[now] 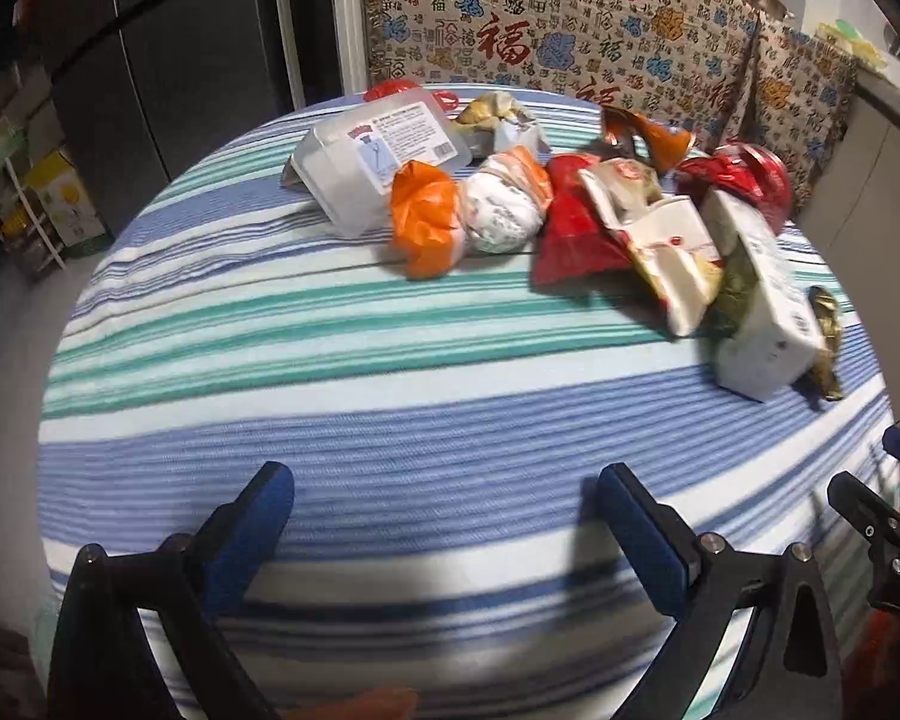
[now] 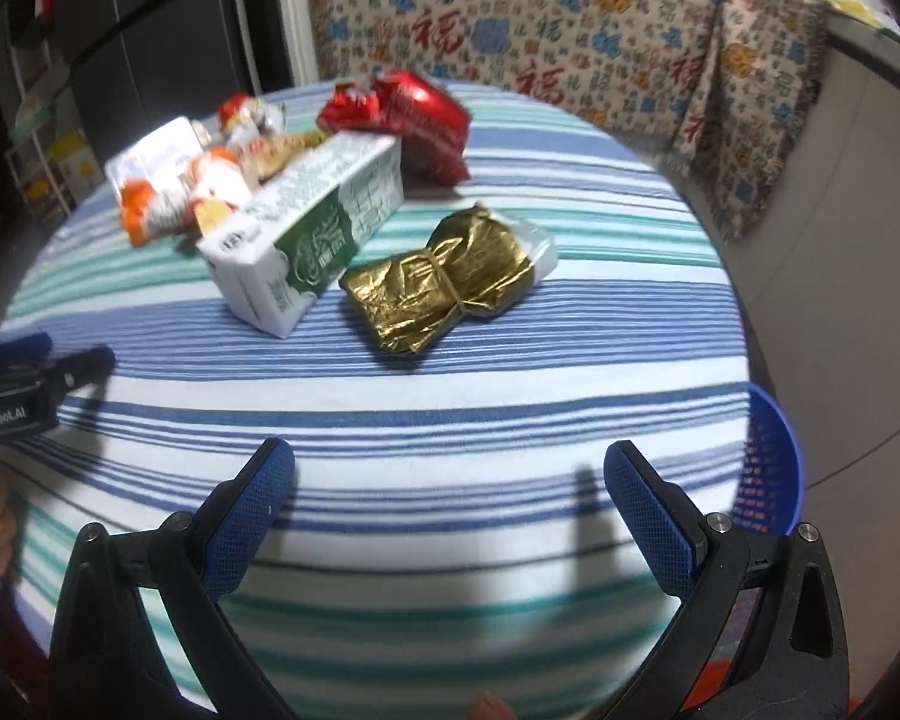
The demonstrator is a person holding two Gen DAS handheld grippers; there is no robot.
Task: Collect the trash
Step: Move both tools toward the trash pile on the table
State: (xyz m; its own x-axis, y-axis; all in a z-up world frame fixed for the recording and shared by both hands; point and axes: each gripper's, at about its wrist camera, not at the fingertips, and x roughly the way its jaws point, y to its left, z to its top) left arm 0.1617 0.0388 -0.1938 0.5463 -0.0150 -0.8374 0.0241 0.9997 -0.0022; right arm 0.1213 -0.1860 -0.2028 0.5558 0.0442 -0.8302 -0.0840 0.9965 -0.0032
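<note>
Several pieces of trash lie on a striped tablecloth: a clear plastic box, an orange wrapper, a white crumpled ball, red wrappers, and a white-green carton. In the right wrist view the carton lies beside a gold foil packet and a red foil bag. My left gripper is open and empty over the near table. My right gripper is open and empty, short of the gold packet. The right gripper's tip shows in the left view.
A blue mesh basket stands below the table's right edge. A patterned cloth covers furniture behind the table. Dark cabinet doors and a rack with boxes are at the left.
</note>
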